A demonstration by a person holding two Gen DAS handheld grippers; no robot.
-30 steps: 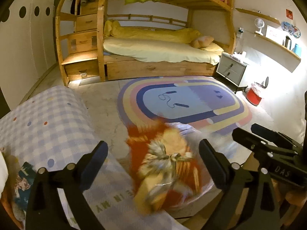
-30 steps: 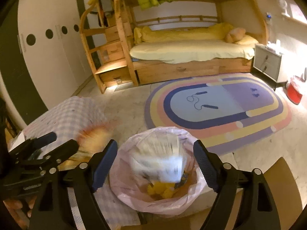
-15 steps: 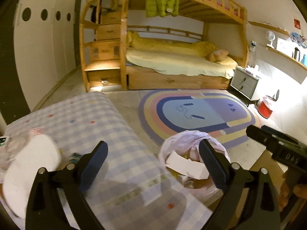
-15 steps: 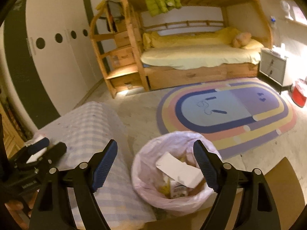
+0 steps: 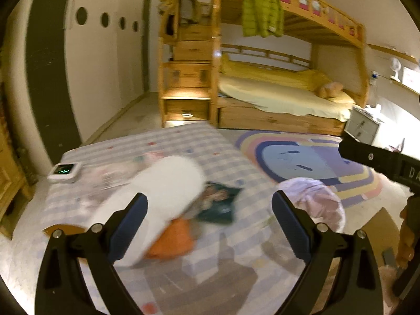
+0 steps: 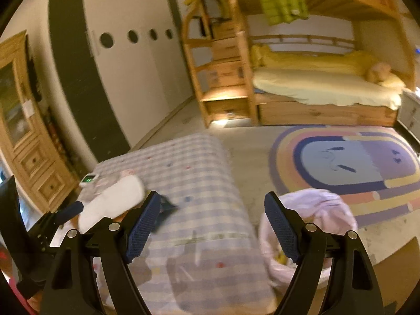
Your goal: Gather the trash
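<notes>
Both tools, left tool [image 5: 207, 225] and right tool [image 6: 211, 223], gape empty; bin bag [image 6: 315, 207] partly filled, wrappers [image 5: 219, 204] remain on the bench [image 6: 199, 173].

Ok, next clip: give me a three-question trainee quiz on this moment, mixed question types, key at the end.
1. True or false: the left gripper has something clamped between its fingers.
2. Multiple choice: where does the pink-lined trash bin stand? A) on the checkered tablecloth B) on the floor beside the table, at the edge of the rainbow rug C) under the bunk bed
3. Short answer: name the dark, flat item lying on the checkered tablecloth just right of the blurred white object.

Key:
1. False; both it and the right gripper are open and empty.
2. B, near the rainbow rug.
3. A dark snack packet; its print is too blurred to read.
</notes>
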